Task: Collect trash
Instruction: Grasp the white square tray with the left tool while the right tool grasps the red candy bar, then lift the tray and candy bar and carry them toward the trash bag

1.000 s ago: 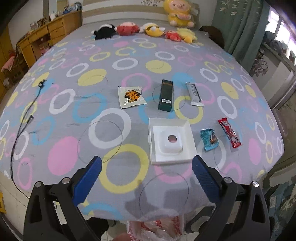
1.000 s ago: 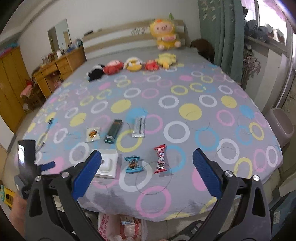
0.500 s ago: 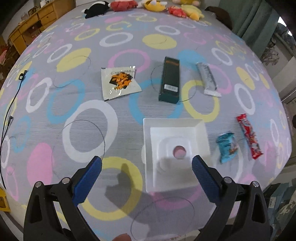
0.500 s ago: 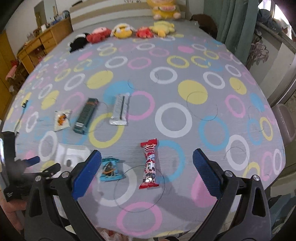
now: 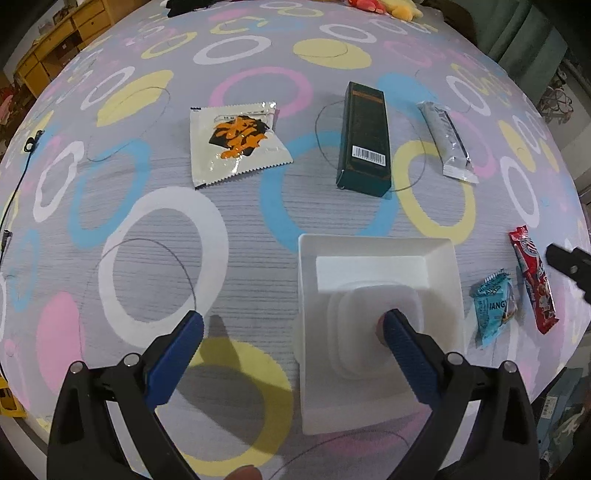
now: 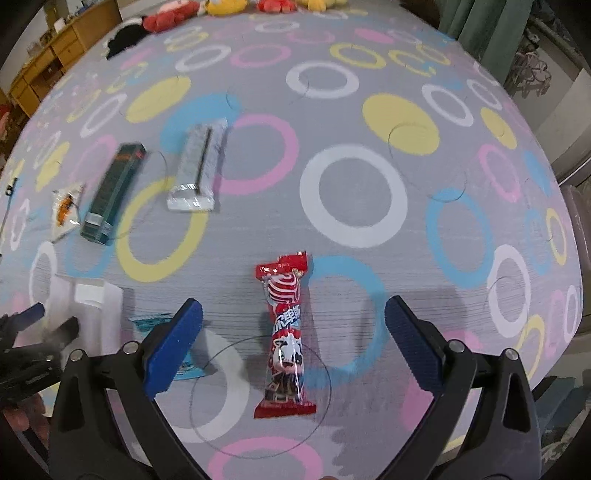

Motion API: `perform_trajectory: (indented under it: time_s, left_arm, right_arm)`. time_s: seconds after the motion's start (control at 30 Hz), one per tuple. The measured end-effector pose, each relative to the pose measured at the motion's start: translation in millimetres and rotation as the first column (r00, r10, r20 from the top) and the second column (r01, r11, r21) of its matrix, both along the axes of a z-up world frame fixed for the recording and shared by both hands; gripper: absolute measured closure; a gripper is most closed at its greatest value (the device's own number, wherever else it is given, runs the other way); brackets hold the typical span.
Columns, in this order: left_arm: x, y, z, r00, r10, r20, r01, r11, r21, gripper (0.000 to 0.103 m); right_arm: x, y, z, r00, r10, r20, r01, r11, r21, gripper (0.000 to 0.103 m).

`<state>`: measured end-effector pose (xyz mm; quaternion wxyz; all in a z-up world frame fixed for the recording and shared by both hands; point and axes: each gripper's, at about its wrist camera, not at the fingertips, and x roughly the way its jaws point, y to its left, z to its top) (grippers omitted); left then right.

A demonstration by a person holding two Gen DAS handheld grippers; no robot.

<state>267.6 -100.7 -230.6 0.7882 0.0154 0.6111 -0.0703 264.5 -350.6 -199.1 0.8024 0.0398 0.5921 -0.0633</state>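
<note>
On the ringed bedspread lie an orange-and-white wrapper (image 5: 236, 140), a dark green box (image 5: 365, 136), a silver wrapper (image 5: 448, 142), a blue wrapper (image 5: 495, 306) and a red wrapper (image 5: 533, 280). My left gripper (image 5: 291, 325) is open low over the white square tray (image 5: 373, 243), its right finger above the tray's middle. My right gripper (image 6: 293, 314) is open, with the red wrapper (image 6: 286, 336) lying lengthwise between its fingers. The blue wrapper (image 6: 188, 369) is partly hidden behind the right gripper's left finger. The tray (image 6: 110, 317) and left gripper (image 6: 22, 325) show at the left.
Plush toys (image 6: 166, 18) line the far end of the bed. A wooden dresser (image 5: 55, 44) stands at the far left, a green curtain (image 6: 480, 22) at the far right. A black cable (image 5: 29, 144) trails along the bed's left side. The bed's near edge runs just under both grippers.
Both grippers moved forward and down towards the bedspread. The left one came over the white tray, the right one over the red wrapper. Both stayed open.
</note>
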Motion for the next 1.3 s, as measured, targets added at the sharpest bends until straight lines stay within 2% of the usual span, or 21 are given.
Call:
perform_trajectory:
  time_s: [0.07,0.13,0.23,0.27,0.3,0.37,0.43,0.5,0.53,1.0,1.3]
  left_arm:
    - [0,-1,-2,1.0,0.006,-0.001,-0.006,1.0,-0.013,0.008]
    - [0,-1,-3,1.0,0.004,0.0,-0.004,1.0,-0.026,0.011]
    - [0,2,-2,1.0,-0.002,-0.009,0.001,0.996,-0.086,0.026]
    - [-1,2,-2,1.0,-0.002,-0.014,0.0,0.994,-0.106,0.034]
    - [-2,2,-1,1.0,-0.002,-0.018,0.0,0.992,-0.122,0.037]
    - [-3,0,1,1.0,-0.01,-0.018,0.007,0.991,-0.133,0.043]
    - [-3,-1,1,1.0,-0.015,-0.018,0.012,0.99,-0.141,0.05]
    - [-2,-1,2,1.0,-0.019,-0.023,0.015,0.986,-0.163,0.057]
    - [-2,-1,2,1.0,-0.018,-0.023,0.014,0.987,-0.161,0.057]
    - [-6,-7,10,1.0,-0.011,-0.009,0.009,0.987,-0.158,0.058]
    - [-16,-4,31,0.999,-0.015,0.029,0.019,0.987,-0.157,0.058]
  right_arm:
    - [3,-2,-11,1.0,-0.011,-0.022,0.011,1.0,0.014,0.007]
    - [6,-1,-21,0.999,-0.012,-0.045,0.013,1.0,0.011,0.012]
    - [10,-2,-35,0.997,-0.018,-0.079,0.016,1.0,-0.022,0.027]
    - [11,-3,-39,0.996,-0.023,-0.089,0.021,0.999,-0.024,0.039]
    - [11,-6,-44,0.994,-0.035,-0.101,0.033,0.999,-0.022,0.045]
    - [11,-8,-48,0.994,-0.043,-0.102,0.043,0.999,-0.003,0.045]
    - [11,-7,-49,0.994,-0.036,-0.1,0.037,0.999,0.003,0.051]
    - [10,-5,-48,0.995,-0.019,-0.094,0.02,1.0,0.011,0.081]
    - [10,-3,-47,0.995,-0.011,-0.096,0.012,1.0,0.007,0.083]
    - [3,8,-40,0.997,-0.001,-0.076,0.002,1.0,0.006,0.088]
    - [-14,6,-6,1.0,0.006,-0.02,-0.006,1.0,0.011,0.088]
